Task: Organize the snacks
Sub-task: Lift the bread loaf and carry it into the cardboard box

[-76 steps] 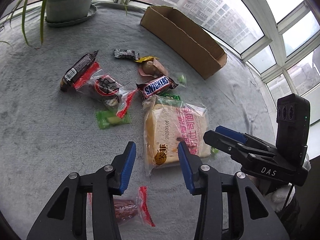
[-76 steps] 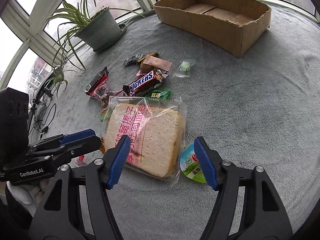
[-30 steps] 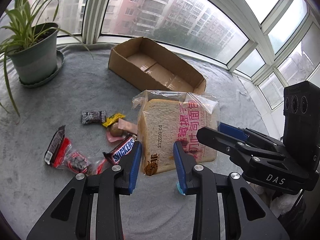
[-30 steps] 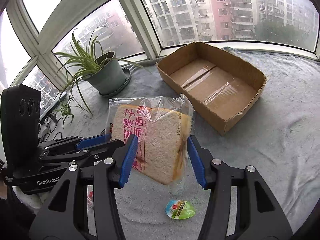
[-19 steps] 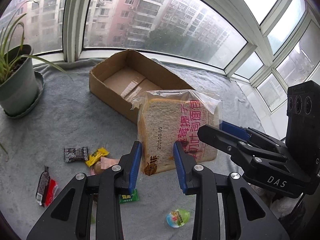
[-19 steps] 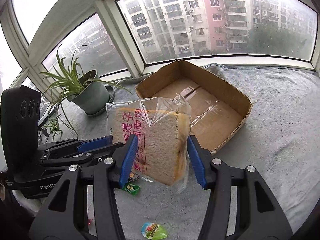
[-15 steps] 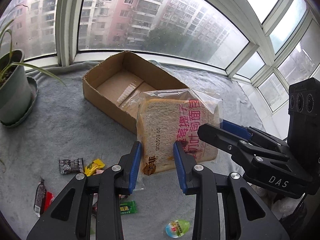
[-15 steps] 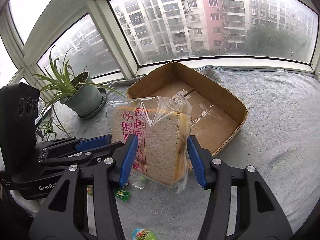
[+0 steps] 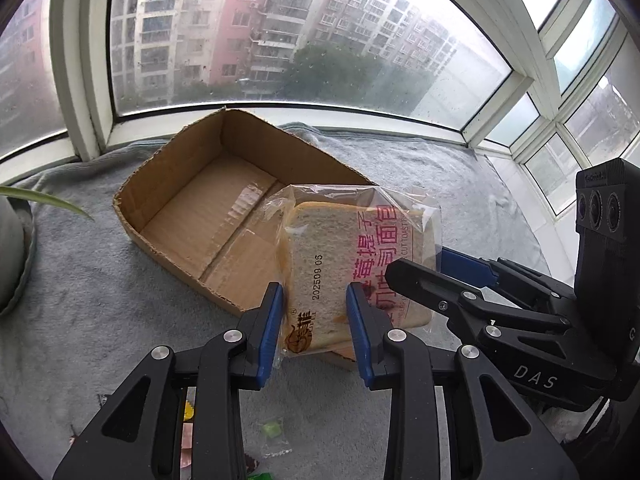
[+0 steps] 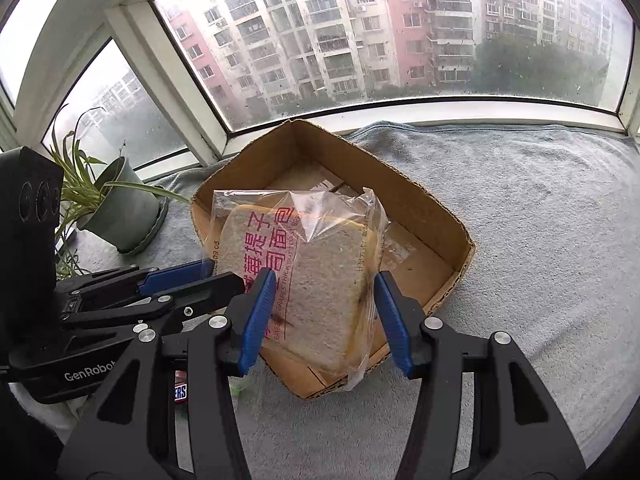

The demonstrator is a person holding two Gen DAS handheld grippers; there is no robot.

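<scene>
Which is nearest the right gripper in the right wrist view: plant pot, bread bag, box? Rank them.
1. Bread bag: gripped by the right gripper.
2. Box: just behind and below the bag.
3. Plant pot: far left, by the window.

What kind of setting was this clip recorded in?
Most likely a home bay-window ledge in a high-rise flat: curved windows look out on apartment blocks, a grey blanket covers the ledge, and a potted plant stands beside the cardboard box.
</scene>
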